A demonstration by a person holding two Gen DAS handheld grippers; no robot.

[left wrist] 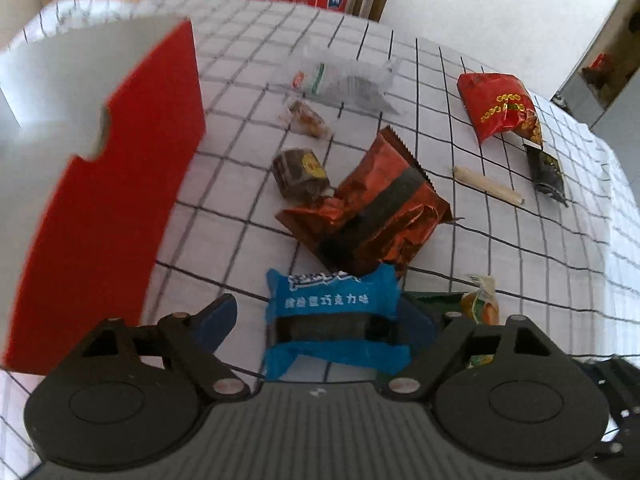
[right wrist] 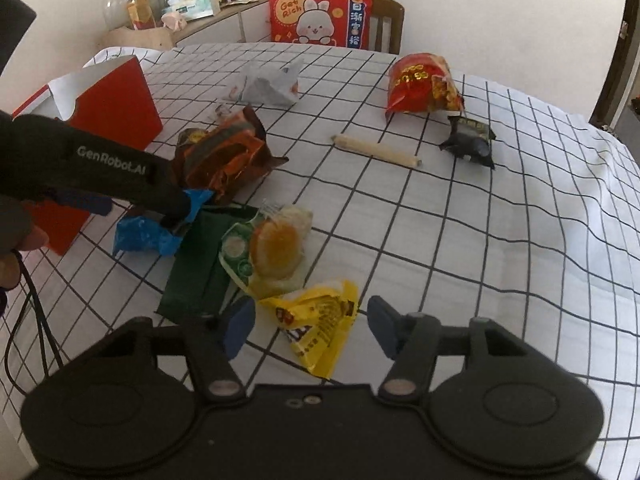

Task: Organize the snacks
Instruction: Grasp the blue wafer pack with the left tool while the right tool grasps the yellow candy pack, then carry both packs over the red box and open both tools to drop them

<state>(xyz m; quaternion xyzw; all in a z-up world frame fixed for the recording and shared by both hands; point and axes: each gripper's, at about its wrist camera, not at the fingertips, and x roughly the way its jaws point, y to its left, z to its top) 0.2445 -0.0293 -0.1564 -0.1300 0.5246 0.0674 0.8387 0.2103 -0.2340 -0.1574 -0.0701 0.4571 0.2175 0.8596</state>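
On the checked tablecloth a blue snack pack lies between the fingers of my left gripper. The right finger is against the pack, the left finger stands apart from it, so the jaws are open. A yellow snack pack lies between the fingers of my right gripper, with small gaps on both sides, open. A red box with a white inside stands open at the left, also in the right wrist view. The blue pack shows there under the left gripper's black body.
Scattered snacks: orange-brown foil pack, dark wrapped cake, clear bag, red bag, black pack, beige stick, green pack, pastry in a clear wrapper. A chair with a red cushion stands behind the table.
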